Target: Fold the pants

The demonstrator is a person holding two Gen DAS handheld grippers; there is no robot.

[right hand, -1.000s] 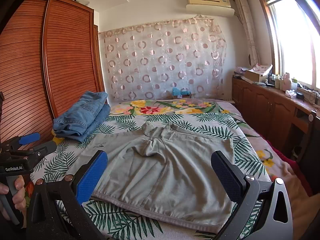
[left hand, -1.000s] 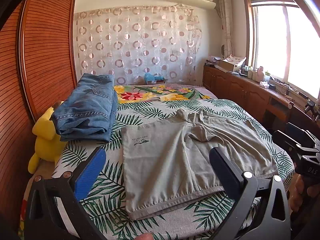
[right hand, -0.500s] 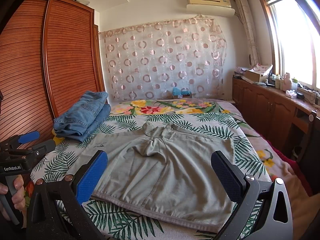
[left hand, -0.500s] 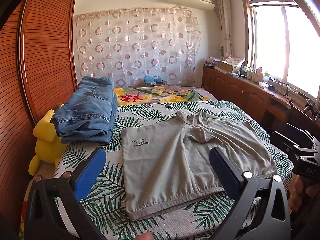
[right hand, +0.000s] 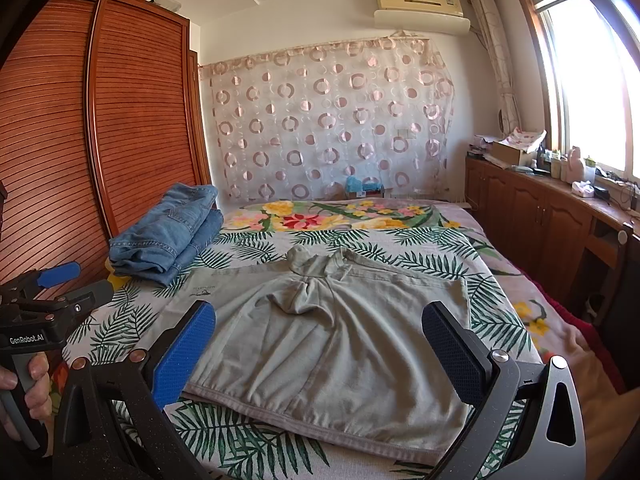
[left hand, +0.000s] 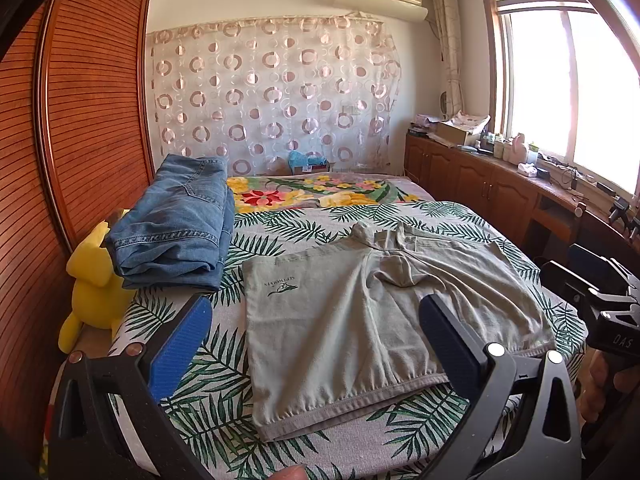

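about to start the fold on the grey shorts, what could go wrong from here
1. The grey shorts have a bunched lump at the crotch; folding over it may trap wrinkles.
2. Their near hem lies close to the bed edge, so a pull toward the person might drag them off.
3. The folded jeans sit just beside the shorts' left side; the left tool, open above the shorts, could snag them when swinging cloth over.

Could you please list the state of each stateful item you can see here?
Left gripper: open, empty.
Right gripper: open, empty.
Grey pants: spread on the bed, crotch bunched, not yet folded.
Jeans: folded, stacked.
Wardrobe doors: shut.
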